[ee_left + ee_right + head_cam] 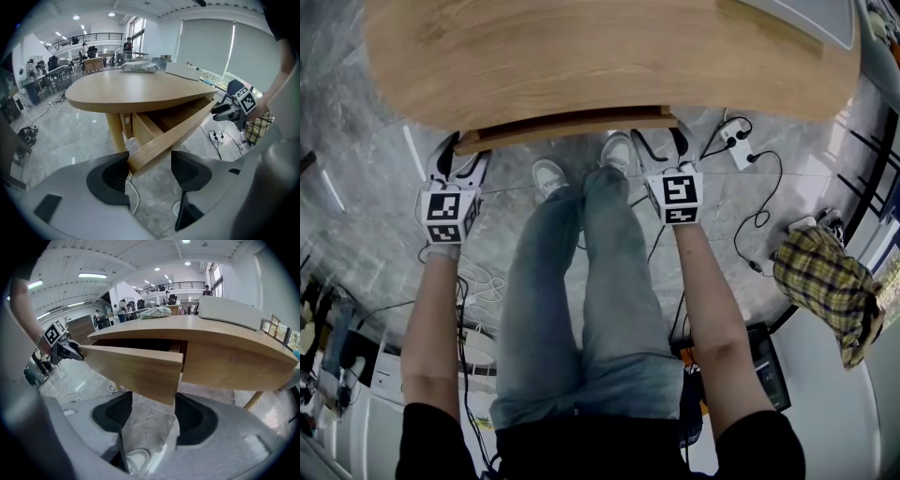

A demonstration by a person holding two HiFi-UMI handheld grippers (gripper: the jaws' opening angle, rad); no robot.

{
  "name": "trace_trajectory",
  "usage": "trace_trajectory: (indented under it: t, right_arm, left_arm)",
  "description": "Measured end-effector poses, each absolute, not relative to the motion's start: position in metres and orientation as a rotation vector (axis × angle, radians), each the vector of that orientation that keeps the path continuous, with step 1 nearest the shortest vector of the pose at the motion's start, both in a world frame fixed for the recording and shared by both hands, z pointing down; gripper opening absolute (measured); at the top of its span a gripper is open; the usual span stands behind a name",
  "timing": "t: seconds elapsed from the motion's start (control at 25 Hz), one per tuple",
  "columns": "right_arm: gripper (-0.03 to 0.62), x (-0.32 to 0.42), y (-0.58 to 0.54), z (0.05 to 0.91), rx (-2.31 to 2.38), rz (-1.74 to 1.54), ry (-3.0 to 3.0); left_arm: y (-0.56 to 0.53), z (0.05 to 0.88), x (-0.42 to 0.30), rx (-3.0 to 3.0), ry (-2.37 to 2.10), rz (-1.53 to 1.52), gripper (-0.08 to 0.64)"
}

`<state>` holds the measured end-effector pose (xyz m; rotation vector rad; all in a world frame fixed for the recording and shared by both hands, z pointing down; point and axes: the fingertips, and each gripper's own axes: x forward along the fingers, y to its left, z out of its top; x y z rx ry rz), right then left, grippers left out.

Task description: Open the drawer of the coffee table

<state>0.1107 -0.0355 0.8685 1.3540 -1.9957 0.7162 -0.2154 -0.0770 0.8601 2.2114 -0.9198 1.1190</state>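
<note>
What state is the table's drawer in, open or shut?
Partly open: the drawer front juts out from under the tabletop, showing its hollow inside.

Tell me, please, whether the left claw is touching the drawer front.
Cannot tell. In the left gripper view the drawer front ends at one finger of the left claw with no visible gap, yet might lie beyond.

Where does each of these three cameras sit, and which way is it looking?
Head view: on the person's head, facing steeply down at the coffee table and its part-open drawer; both forearms, legs, left gripper, right gripper show.
Left gripper view: on the left gripper, facing along its jaws at one drawer end; right gripper beyond.
Right gripper view: on the right gripper, facing the other end; left gripper beyond.
Shared: every view shows the drawer.
</note>
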Motion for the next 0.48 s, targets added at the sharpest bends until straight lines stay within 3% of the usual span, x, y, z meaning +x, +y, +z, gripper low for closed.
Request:
trace_trajectory:
  t: [0.48]
  right_arm:
    - [0.268,0.112,0.007,0.87,1.334,0.741,-1.974]
  left_arm:
    - [-0.034,0.86,-0.216,2.187,-0.935,1.113,0.278]
